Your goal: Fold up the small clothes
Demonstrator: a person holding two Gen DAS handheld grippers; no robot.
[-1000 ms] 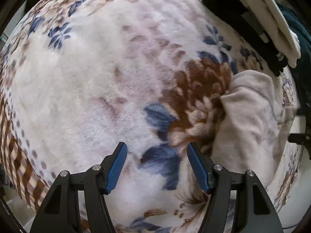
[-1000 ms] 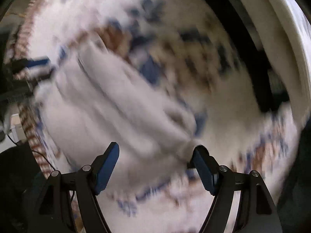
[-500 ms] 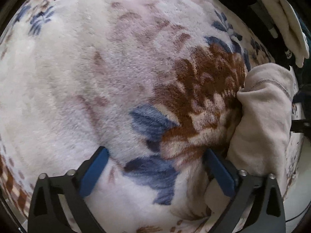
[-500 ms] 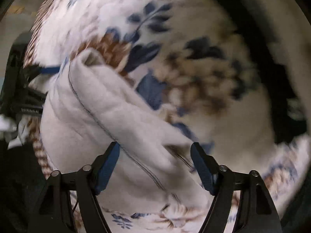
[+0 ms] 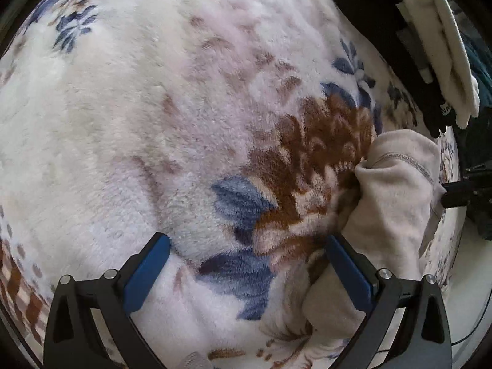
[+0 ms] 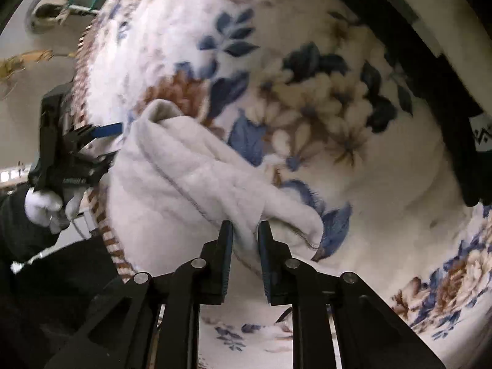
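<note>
A small beige fleece garment point(image 6: 184, 178) lies bunched on a floral blanket point(image 6: 338, 123). My right gripper point(image 6: 245, 233) is shut on a fold of the garment at its near edge. In the left wrist view the garment point(image 5: 393, 203) lies at the right, and my left gripper point(image 5: 246, 264) is open over the blanket point(image 5: 153, 123), its right finger point(image 5: 347, 267) touching the garment's edge. The left gripper also shows in the right wrist view point(image 6: 101, 144), at the garment's far left side, held by a white-gloved hand point(image 6: 46, 206).
Folded black clothes point(image 5: 390, 40) and cream clothes point(image 5: 446, 46) are stacked at the blanket's far right. The blanket's checked border point(image 6: 104, 230) runs along the left edge, with floor beyond it.
My right gripper has closed on a fold of the garment. My left gripper has opened wider and moved closer to the garment's left edge.
</note>
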